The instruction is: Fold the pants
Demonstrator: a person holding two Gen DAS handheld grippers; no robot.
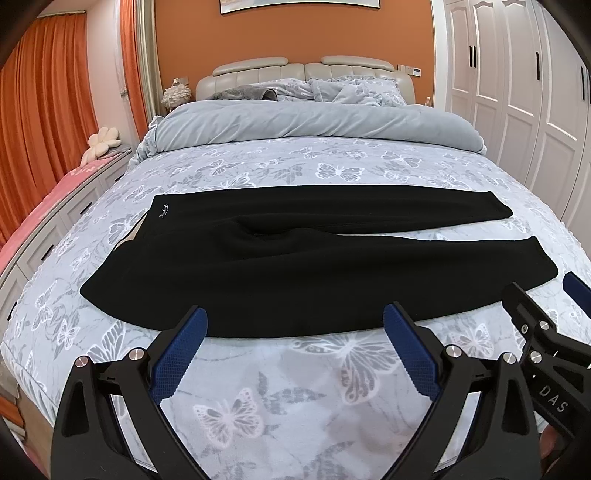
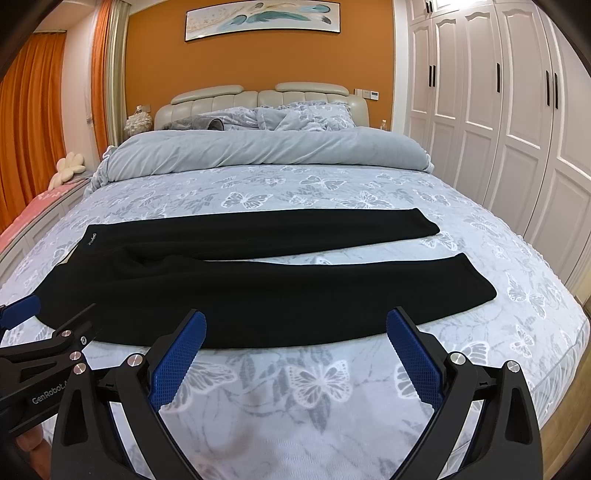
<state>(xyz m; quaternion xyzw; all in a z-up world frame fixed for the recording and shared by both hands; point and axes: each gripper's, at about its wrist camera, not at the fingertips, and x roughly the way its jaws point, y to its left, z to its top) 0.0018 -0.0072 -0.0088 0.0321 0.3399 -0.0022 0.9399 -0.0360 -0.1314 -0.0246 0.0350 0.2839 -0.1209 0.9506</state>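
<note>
Black pants [image 1: 258, 258] lie flat just beyond both spread grippers' fingers [image 1: 181, 354].

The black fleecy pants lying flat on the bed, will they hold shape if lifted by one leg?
Probably not: the black fleecy pants lie limp against the butterfly-print bedspread, so they should droop. The thick-looking fabric probably grips rather than slips.

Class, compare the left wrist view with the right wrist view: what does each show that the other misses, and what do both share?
Left wrist only: the right gripper from the side. Right wrist only: the whole wall painting, and the left gripper from the side. Both: black pants spread flat on the butterfly bedspread, legs pointing right, both grippers open and empty.
</note>
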